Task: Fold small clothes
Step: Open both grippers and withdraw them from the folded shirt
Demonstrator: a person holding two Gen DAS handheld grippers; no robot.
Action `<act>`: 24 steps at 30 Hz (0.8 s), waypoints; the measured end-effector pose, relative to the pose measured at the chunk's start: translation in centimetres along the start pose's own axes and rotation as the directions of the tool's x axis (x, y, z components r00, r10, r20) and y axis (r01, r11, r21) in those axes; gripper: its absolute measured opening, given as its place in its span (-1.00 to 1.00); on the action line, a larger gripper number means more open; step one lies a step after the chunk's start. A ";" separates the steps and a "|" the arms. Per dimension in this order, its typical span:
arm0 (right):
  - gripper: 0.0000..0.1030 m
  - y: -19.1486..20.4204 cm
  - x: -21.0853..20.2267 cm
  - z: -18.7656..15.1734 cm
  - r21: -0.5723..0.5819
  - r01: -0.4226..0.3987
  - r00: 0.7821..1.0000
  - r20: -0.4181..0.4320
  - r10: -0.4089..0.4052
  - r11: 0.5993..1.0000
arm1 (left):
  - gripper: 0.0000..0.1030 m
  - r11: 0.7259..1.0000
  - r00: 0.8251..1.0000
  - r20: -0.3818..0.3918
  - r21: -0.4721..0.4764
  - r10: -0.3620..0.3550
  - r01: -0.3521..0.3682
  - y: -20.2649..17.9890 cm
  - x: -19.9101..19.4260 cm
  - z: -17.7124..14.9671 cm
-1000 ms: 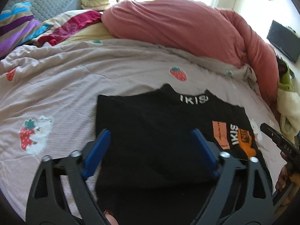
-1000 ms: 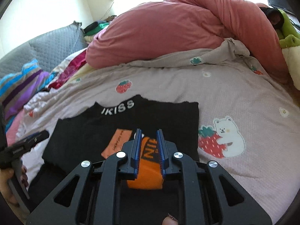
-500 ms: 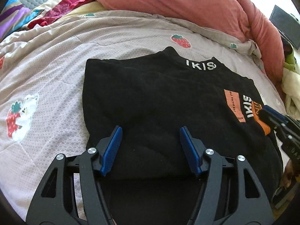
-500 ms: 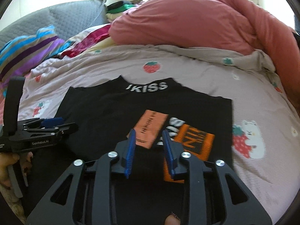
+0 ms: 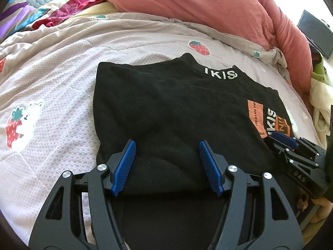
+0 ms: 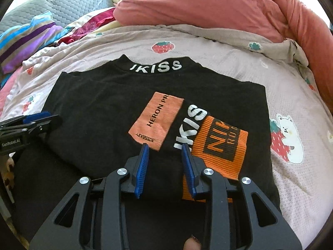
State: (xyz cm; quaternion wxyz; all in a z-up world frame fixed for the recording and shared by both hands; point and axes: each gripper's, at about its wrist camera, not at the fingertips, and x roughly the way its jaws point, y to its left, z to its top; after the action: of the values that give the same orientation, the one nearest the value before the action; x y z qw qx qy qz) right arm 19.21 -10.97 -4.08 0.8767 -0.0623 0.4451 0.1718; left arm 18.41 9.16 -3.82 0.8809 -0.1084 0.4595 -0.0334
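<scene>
Jaws on left gripper point(image 5: 166, 166) spread wide, nothing between them, poised over the near edge of the black shirt point(image 5: 170, 112). Right gripper point(image 6: 165, 166) jaws parted narrower, also empty, over the shirt's orange patch point(image 6: 157, 120) area; contact with the cloth unclear from this angle. Shirt lies folded flat on the strawberry-print quilt point(image 5: 62, 66), collar lettering facing away. Pink duvet point(image 6: 208, 8) bunched behind it on the bed.

The black sweater point(image 6: 104, 112) reads "IKISS" and "HERON PR"; left tongs point(image 6: 31, 125) "GenRobot.AI".
</scene>
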 end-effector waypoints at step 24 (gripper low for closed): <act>0.04 -0.1 -3.7 -0.5 0.052 -0.049 0.998 0.044 0.047 0.997 | 0.09 1.000 1.000 0.023 -0.002 -0.013 0.013 -0.2 -1.8 -0.6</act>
State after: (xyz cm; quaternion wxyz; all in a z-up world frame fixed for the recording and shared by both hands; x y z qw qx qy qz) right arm 16.82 -12.08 -1.39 0.8829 -0.0246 0.4322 0.1820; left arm 16.84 9.11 -2.64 0.8858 -0.1128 0.4487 -0.0374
